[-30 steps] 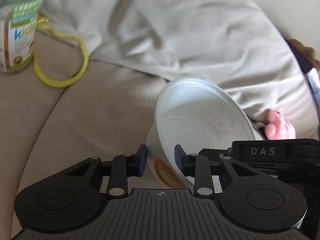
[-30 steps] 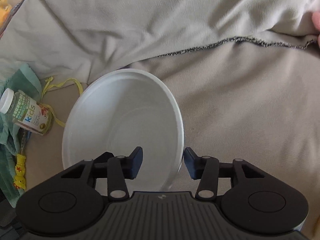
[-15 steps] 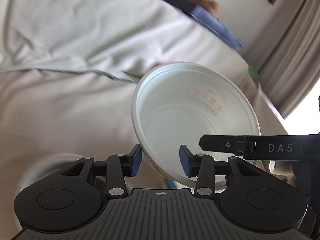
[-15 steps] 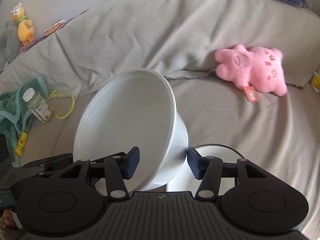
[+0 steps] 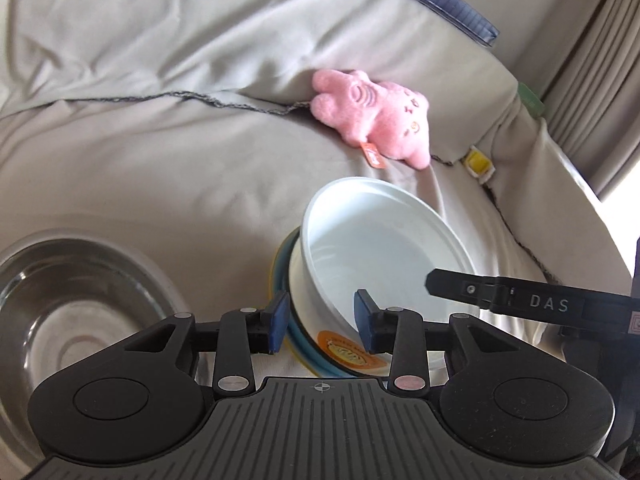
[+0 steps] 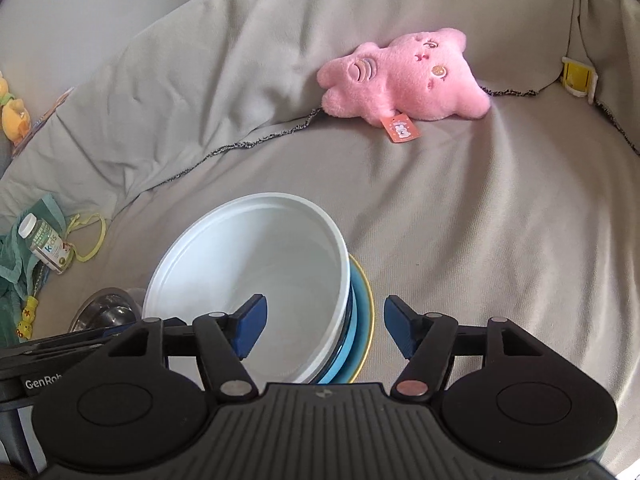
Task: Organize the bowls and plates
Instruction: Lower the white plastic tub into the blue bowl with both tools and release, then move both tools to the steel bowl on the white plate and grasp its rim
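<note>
A white plastic bowl (image 5: pixel 380 248) (image 6: pixel 248 248) rests tilted on a stack of blue and yellow-rimmed plates (image 5: pixel 296 336) (image 6: pixel 362 320) on the grey sofa cover. My left gripper (image 5: pixel 320 322) straddles the bowl's near wall. Its jaws are closing, and I see no pad pressing on the bowl. My right gripper (image 6: pixel 326 330) straddles the bowl's right rim. Its jaws are opening, and the right pad stands well clear of the bowl. In the left wrist view, a right gripper finger (image 5: pixel 500 300) reaches in over the bowl.
A steel bowl (image 5: pixel 80 300) (image 6: pixel 104 308) sits just left of the stack. A pink plush toy (image 5: pixel 376 124) (image 6: pixel 404 80) lies against the backrest. A vitamin bottle (image 6: pixel 46 244), green cloth and yellow cord lie far left. A yellow clip (image 6: pixel 576 78) sits at right.
Both grippers carried the white bowl across the sofa, away from the bottle, to the plate stack. The bowl now sits on the plates and the right jaws have spread wider.
</note>
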